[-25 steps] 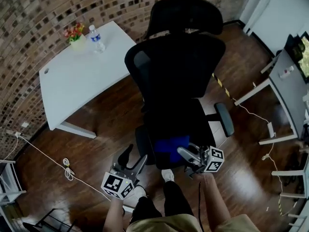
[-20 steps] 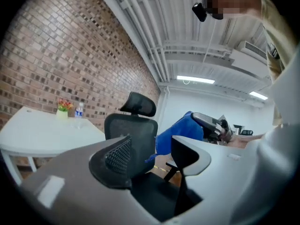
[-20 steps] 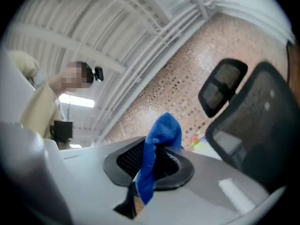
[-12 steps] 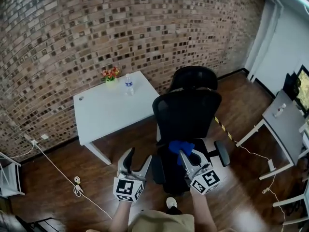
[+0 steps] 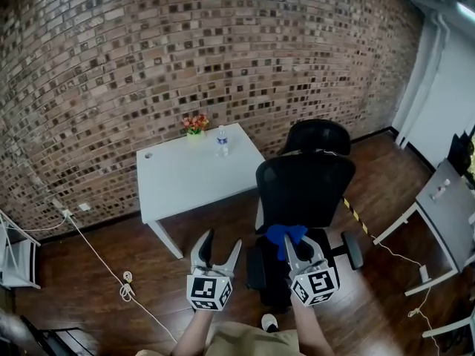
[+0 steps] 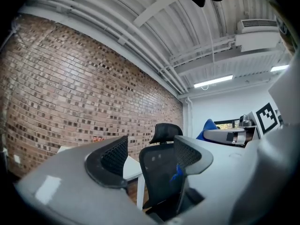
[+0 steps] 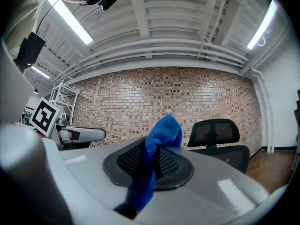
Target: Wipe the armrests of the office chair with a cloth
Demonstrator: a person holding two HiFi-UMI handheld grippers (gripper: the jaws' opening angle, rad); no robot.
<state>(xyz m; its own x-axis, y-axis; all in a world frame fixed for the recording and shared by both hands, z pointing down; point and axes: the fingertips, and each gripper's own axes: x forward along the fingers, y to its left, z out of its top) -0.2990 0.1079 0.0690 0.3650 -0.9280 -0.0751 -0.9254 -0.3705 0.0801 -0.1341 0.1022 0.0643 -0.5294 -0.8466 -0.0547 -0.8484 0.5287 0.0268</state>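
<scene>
The blue cloth (image 7: 157, 158) is clamped in the right gripper (image 5: 295, 249), bunched past its tips. Such a loose wad could snag and pull free when dragged along an armrest (image 5: 352, 249). The office chair (image 5: 304, 188) stands just ahead. The left gripper (image 5: 220, 247) is spread, empty; both tilt upward, side by side.

The chair (image 5: 304, 188) stands ahead of you, just right of the table (image 5: 178, 184). Flowers (image 5: 196, 123) and a bottle (image 5: 221, 141) sit on the table's far edge, by the wall (image 5: 223, 50). Your left gripper (image 5: 222, 239) is left of your right gripper (image 5: 295, 240), which has the cloth (image 5: 285, 233) between its jaws.
</scene>
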